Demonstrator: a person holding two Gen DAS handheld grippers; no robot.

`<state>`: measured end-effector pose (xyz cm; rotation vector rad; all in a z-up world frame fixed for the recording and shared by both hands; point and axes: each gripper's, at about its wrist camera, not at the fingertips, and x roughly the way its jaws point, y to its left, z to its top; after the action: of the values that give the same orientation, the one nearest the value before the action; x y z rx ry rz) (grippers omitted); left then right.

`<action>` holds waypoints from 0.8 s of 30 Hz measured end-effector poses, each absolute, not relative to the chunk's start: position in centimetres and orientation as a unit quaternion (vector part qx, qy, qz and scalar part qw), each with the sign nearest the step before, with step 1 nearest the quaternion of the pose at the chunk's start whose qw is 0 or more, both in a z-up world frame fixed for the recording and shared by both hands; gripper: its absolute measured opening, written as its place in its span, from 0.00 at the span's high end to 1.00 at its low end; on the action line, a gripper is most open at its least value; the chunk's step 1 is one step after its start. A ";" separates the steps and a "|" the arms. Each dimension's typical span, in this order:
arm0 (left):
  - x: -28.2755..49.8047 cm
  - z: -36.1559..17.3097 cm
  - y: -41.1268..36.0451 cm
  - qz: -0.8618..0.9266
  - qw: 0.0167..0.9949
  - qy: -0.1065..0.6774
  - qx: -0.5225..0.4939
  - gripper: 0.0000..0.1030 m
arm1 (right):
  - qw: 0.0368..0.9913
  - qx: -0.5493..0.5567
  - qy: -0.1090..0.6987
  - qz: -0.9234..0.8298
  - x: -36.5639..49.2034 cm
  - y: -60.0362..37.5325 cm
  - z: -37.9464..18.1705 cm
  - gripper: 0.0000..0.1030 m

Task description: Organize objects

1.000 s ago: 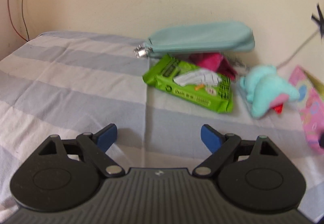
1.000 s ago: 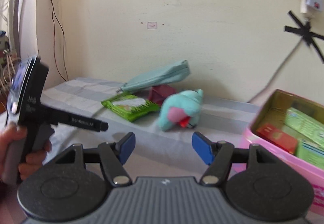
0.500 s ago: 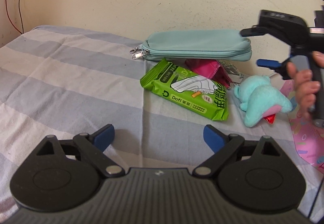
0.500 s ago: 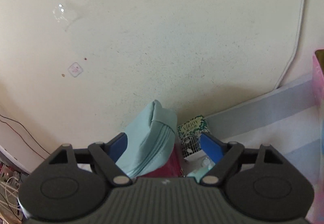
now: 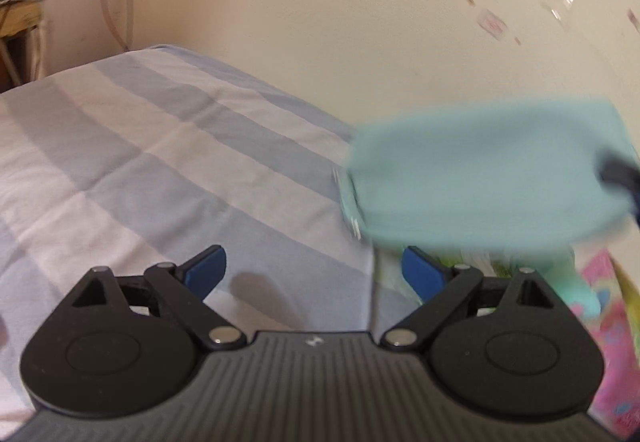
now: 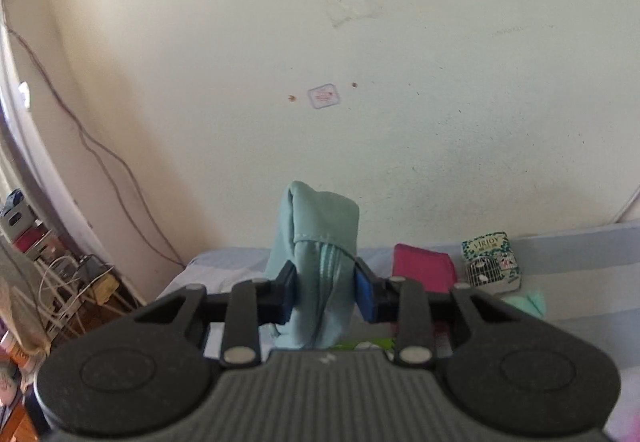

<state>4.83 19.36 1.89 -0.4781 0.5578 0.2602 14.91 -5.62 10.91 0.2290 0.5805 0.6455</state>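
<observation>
Here the right tongs [image 6: 326, 292] pinch the teal pouch [image 6: 320, 242] between their pads; left tongs [image 5: 314, 274] gape empty

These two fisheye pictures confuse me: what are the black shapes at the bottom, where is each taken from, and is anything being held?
Each picture comes from a camera mounted on a handheld claw, looking forward along its two blue-tipped fingers; a person carries one in each hand. In the left view, the left claw is open and empty above a striped bedsheet. In the right view, the right claw is shut on a teal zip pouch. The same pouch appears blurred in the left view. Behind it on the sheet lie a pink item and a small tissue pack, near the wall.
</observation>
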 end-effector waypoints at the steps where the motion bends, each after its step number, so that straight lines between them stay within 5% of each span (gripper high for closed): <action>1: 4.6 1.9 19.8 0.133 0.923 0.268 -0.242 0.07 | 0.900 0.107 0.277 0.318 13.2 -6.6 10.7 0.72; 12: 4.9 1.5 18.6 0.107 0.923 0.289 -0.232 0.07 | 0.899 0.127 0.271 0.319 0.4 -17.6 5.0 0.72; 24: 4.7 1.6 17.4 0.045 0.934 0.274 -0.223 0.07 | 0.818 0.310 0.404 0.267 1.9 -22.4 -1.0 0.71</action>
<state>4.75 17.35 1.61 -0.4564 0.5595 0.0927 1.90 -22.43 -1.02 0.6595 0.8614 0.5682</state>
